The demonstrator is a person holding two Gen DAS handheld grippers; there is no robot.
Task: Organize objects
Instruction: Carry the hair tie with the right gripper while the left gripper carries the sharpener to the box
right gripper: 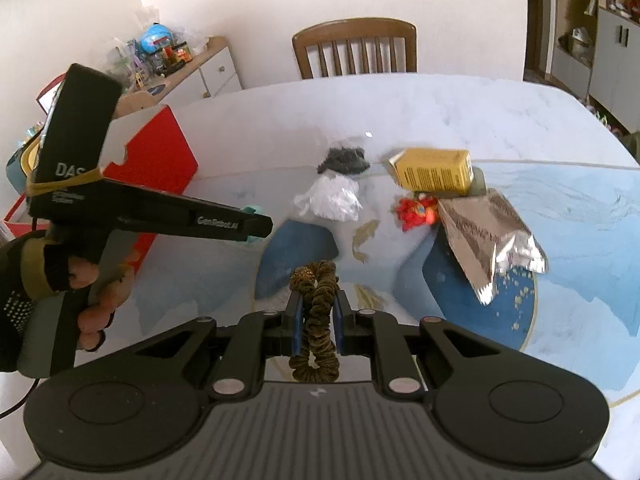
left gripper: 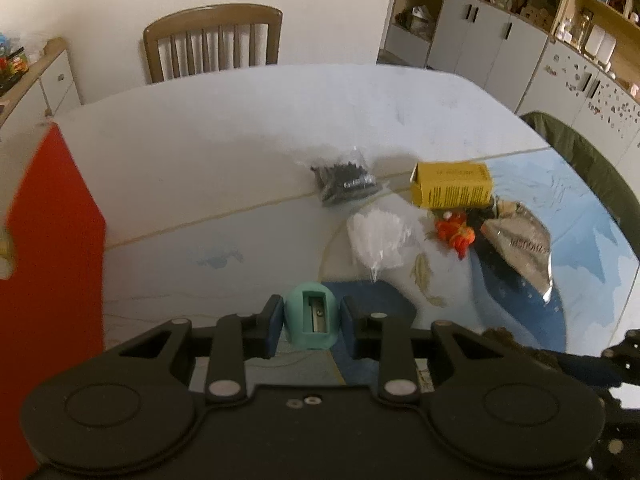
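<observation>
teal sharpener [left gripper: 312,322] upright, gripped | olive scrunchie [right gripper: 317,312] pinched, seemingly dangling

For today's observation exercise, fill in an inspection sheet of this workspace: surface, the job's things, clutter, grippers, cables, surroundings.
Surface: table with a pale top and a blue patterned mat on its near side.
Job's things: teal pencil sharpener in the left gripper; brown hair scrunchie in the right gripper; red box at the table's left edge.
Clutter: yellow carton, bag of dark screws, white plastic bag, red-orange toy, silver foil pouch, grouped beyond the grippers.
Grippers: both shut on their items.
Cables: one thin dark cable below the gloved hand.
Surroundings: wooden chair, cupboards and shelves.
</observation>
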